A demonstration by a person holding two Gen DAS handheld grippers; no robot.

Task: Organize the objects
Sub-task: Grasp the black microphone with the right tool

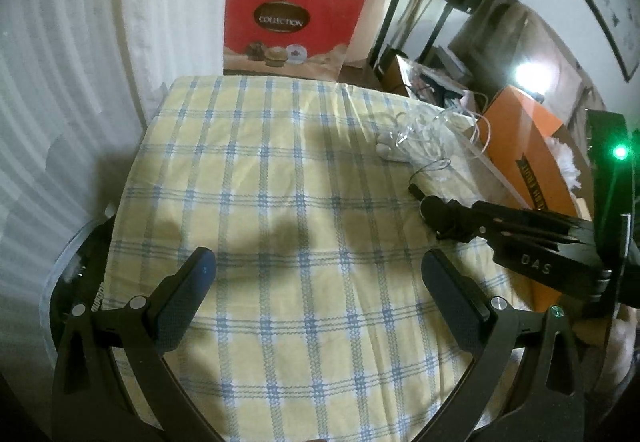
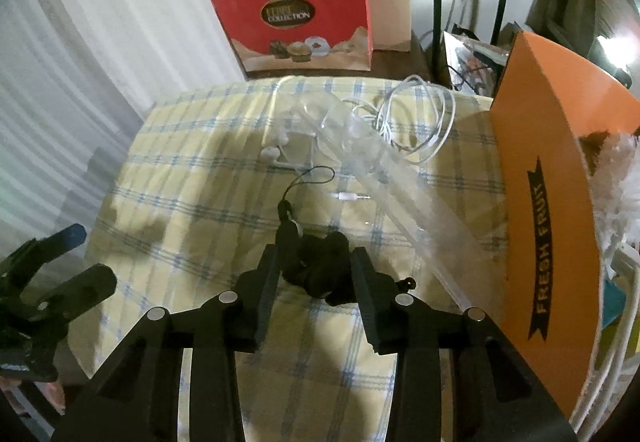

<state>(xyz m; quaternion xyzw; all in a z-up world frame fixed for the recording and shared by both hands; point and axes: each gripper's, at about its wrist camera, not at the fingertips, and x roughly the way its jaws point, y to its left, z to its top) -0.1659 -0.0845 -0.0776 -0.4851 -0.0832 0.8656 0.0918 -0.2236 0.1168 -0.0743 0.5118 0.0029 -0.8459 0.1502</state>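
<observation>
Dim indoor light, both views soft and grainy. A bright lamp (image 1: 525,75) flares white at the far right. Dark shadows fall across the yellow and blue checked cloth (image 1: 280,202). Fisheye bending curves the white curtain (image 1: 60,82), and black vignettes fill the corners.

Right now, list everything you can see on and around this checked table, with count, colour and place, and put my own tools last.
tablecloth: one, yellow with blue checks, covering the table.
clear plastic bag: one, transparent, on the cloth beside the orange box.
white earphones: one tangled cable with earbuds, white, far right part of the cloth, partly under the bag.
black object: one, black with a thin cord loop, between the right tool's fingers.
orange box: one, orange, lettered FRESH FRUIT, at the table's right edge.
red paper bag: one, red, lettered COLLECTION, behind the table.
curtain: white, left of the table.
left tool: black, open over bare cloth.
right tool: black, shut on the black object.
</observation>
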